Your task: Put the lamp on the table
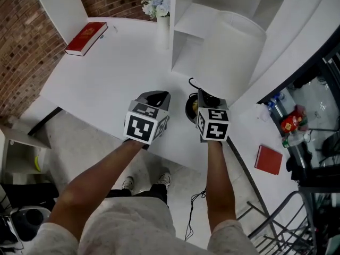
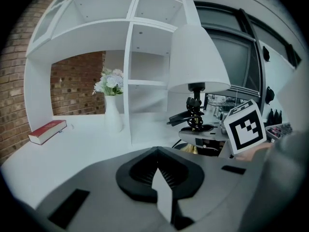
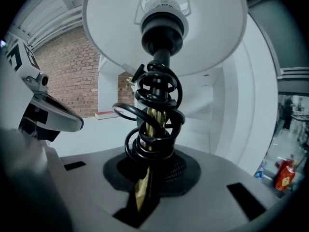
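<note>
Pinching the lamp low down in the head view, the right tongs carry it over the table, its shade leaning toward one o'clock. The left tongs sit at their nine o'clock.

Left gripper view: jaws pressed together, empty, with the lamp at two o'clock.

Right gripper view: jaws clamp the brass stem, which is wound with black cord.

Quick headcount: one lamp, two grippers (left gripper and right gripper), one vase with one bunch of flowers, two books, both red (first book, second book), one counter, one white shelf unit. Some bottles too, too small to count.
</note>
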`<state>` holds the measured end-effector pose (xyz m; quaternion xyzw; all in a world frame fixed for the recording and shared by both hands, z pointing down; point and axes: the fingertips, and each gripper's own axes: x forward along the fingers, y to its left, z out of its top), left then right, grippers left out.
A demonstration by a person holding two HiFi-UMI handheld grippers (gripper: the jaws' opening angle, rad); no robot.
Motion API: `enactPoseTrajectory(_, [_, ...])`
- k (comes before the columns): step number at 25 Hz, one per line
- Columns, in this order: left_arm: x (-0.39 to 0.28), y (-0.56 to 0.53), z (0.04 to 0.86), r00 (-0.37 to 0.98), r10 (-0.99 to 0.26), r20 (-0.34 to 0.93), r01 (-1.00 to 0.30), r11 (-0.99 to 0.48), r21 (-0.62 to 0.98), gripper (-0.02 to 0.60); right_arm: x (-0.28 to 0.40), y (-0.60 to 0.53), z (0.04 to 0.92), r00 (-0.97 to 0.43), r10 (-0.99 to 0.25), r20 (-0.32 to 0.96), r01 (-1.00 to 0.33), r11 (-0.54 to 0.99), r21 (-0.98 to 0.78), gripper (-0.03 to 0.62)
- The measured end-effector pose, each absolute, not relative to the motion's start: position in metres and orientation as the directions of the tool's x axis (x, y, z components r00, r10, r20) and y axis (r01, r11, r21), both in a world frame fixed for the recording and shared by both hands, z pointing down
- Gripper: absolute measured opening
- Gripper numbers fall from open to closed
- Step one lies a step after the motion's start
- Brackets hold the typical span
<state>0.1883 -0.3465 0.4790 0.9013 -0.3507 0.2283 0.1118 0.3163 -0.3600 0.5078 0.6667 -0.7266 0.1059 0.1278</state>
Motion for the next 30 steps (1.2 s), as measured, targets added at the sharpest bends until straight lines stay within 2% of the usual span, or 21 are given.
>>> enactPoseTrajectory(12, [0.177, -0.362, 0.478, 0.584, -0.650, 0.487, -0.757, -0.653, 0.035, -0.005, 0.307, -0.396, 0.512, -0.125, -0.953, 0.278, -0.987, 0.146, 0.059, 0.069])
enactPoseTrajectory(30, [0.155, -0.365, 0.484, 0.520, -0.689, 0.504, -0.805, -0.592, 0.021, -0.006, 0.291, -0.417, 0.520, -0.139, -0.963, 0.230, -0.976, 0.173, 0.132, 0.069])
